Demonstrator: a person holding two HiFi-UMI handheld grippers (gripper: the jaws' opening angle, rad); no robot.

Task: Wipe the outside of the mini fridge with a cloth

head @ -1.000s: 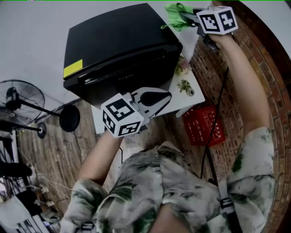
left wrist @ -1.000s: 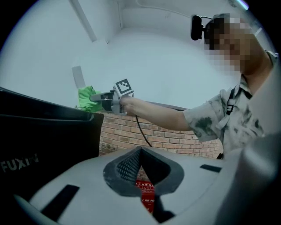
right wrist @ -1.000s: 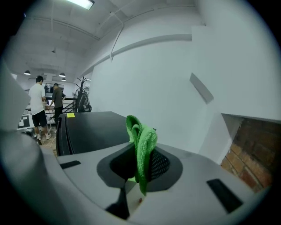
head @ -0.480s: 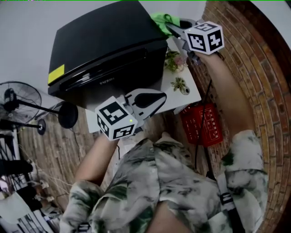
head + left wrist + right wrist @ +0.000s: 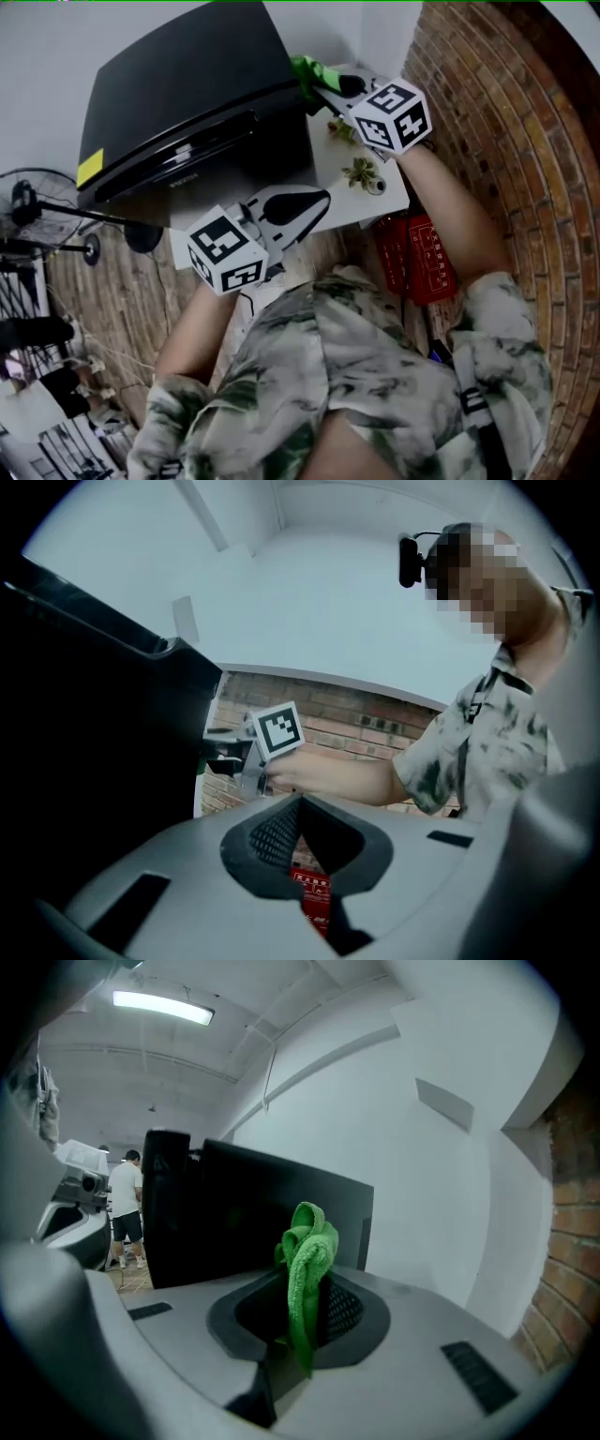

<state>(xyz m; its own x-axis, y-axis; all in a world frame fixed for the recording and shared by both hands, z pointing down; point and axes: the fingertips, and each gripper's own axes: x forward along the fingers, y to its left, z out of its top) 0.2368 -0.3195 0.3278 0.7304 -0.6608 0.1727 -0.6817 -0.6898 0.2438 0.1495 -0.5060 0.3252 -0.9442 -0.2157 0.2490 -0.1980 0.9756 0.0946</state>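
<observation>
Mini fridge [image 5: 94,752] partly beyond the left gripper view's left edge

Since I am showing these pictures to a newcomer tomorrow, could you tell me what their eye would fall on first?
Most likely the big glossy black box-shaped mini fridge, which fills the head view's upper left and stands on a white table. Next comes the bright green terry cloth, pinched in the right tongs close by the fridge's right side. The left tongs hang shut and empty in front of the fridge.
</observation>
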